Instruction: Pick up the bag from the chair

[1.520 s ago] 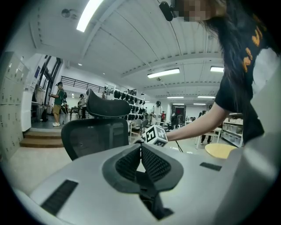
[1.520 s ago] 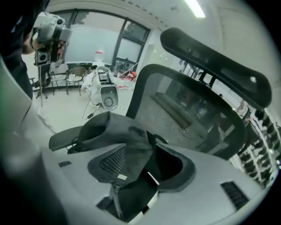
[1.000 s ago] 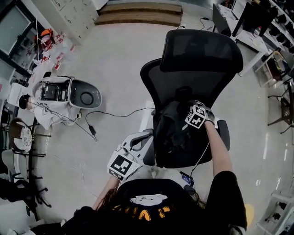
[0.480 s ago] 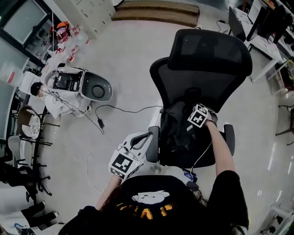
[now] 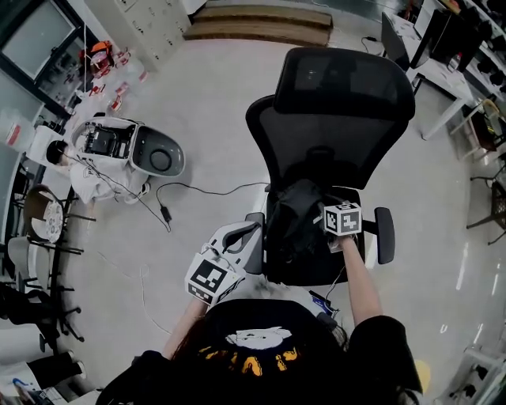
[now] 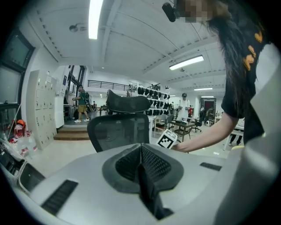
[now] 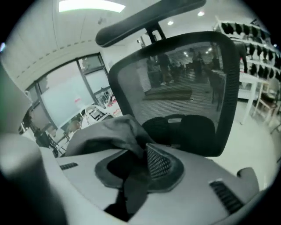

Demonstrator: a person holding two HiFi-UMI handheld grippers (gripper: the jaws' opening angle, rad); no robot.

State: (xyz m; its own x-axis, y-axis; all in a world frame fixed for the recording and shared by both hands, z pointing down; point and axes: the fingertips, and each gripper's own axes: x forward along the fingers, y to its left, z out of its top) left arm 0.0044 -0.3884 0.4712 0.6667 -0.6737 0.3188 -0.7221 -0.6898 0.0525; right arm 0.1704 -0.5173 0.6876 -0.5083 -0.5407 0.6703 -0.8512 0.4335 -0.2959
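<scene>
A dark bag (image 5: 294,220) lies slumped on the seat of a black mesh office chair (image 5: 336,95). My right gripper (image 5: 322,213) reaches over the seat from the right. Its jaws have just been closing and now pinch a fold of the bag's grey fabric (image 7: 112,132) between the pads. In the right gripper view the chair back (image 7: 184,88) rises just behind. My left gripper (image 5: 243,233) hovers by the chair's left armrest, jaws together with nothing in them. In the left gripper view its pads (image 6: 151,165) meet in a line, and the chair (image 6: 118,129) stands ahead.
A white machine (image 5: 126,154) with an open lid sits on the floor at the left, and a black cable (image 5: 198,190) trails from it toward the chair. Wooden steps (image 5: 261,24) lie at the far end, desks (image 5: 443,47) at the right. The chair's right armrest (image 5: 385,235) juts out.
The right gripper has rolled its marker cube round and drawn back toward the seat's near side, and its jaws have closed on the bag's fabric. The left gripper has barely shifted.
</scene>
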